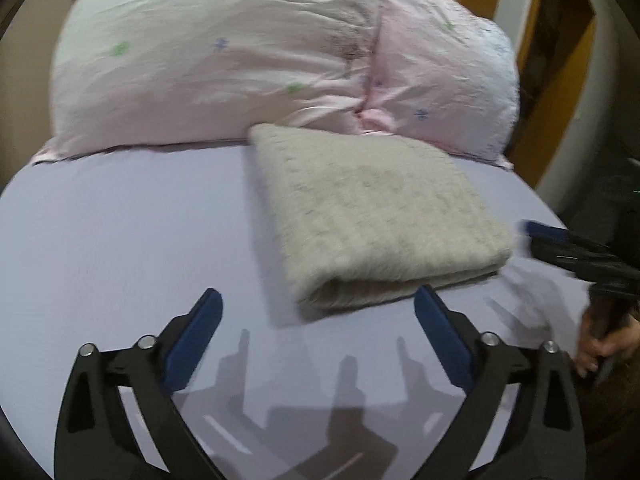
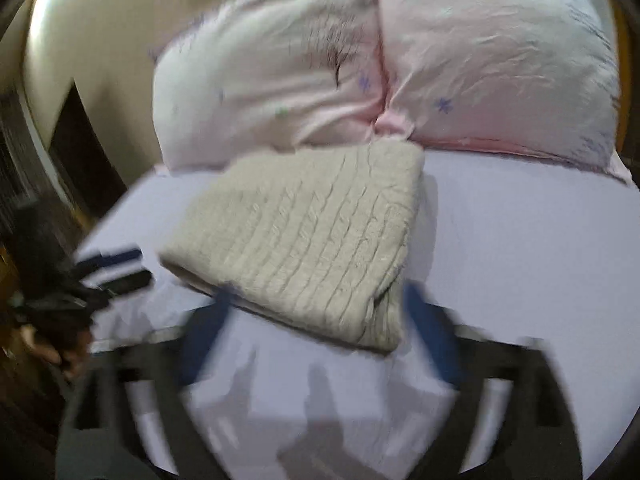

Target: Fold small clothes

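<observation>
A beige knitted garment lies folded into a thick rectangle on the lilac bed sheet; it also shows in the right wrist view. My left gripper is open and empty, just in front of the garment's near folded edge. My right gripper is open and empty, blurred, its fingers straddling the garment's near corner. The right gripper shows at the right edge of the left wrist view. The left gripper shows at the left of the right wrist view.
Two pale pink pillows with small flower prints lie behind the garment, the second to the right. The bed's right edge drops off beside wooden furniture. A hand holds the right gripper.
</observation>
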Action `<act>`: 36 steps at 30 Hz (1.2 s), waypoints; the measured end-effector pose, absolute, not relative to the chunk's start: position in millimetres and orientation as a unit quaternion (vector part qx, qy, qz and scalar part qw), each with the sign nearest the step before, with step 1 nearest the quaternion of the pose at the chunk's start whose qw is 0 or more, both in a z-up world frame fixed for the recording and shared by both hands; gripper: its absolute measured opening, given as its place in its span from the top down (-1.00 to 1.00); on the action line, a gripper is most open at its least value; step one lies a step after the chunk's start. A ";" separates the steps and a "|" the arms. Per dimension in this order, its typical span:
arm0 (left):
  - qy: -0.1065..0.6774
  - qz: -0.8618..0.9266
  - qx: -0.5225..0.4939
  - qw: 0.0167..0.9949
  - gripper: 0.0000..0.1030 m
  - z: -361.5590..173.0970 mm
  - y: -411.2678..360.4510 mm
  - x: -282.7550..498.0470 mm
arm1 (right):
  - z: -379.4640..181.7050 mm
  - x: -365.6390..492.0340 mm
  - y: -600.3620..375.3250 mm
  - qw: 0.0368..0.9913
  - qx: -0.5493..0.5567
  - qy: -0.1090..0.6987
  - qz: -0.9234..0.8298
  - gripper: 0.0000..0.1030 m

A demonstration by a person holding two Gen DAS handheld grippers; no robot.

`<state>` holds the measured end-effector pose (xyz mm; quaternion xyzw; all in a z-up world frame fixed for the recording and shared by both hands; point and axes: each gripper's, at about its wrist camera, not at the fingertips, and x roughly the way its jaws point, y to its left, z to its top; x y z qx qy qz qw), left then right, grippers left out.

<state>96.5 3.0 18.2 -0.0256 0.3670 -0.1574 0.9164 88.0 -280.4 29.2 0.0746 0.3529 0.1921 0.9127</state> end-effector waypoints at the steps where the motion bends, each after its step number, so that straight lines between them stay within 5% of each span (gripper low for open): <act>1: 0.370 -0.149 -0.023 0.917 -0.97 16.2 2.7 95.3 | 26.4 83.2 -283.4 0.911 0.083 0.352 0.195 -0.96; 9: 0.430 -0.097 0.014 0.898 -0.97 -10.0 -16.0 111.9 | -9.2 98.5 -269.2 0.885 0.062 0.454 0.081 -0.96; 16: 0.452 -0.061 0.044 0.889 -0.97 -18.3 -18.0 117.6 | -18.0 105.7 -234.2 0.885 -0.025 0.462 0.048 -0.96; 36: 0.452 -0.061 0.044 0.889 -0.97 -17.6 -16.7 116.7 | -22.3 99.6 -234.6 0.889 -0.019 0.455 0.047 -0.96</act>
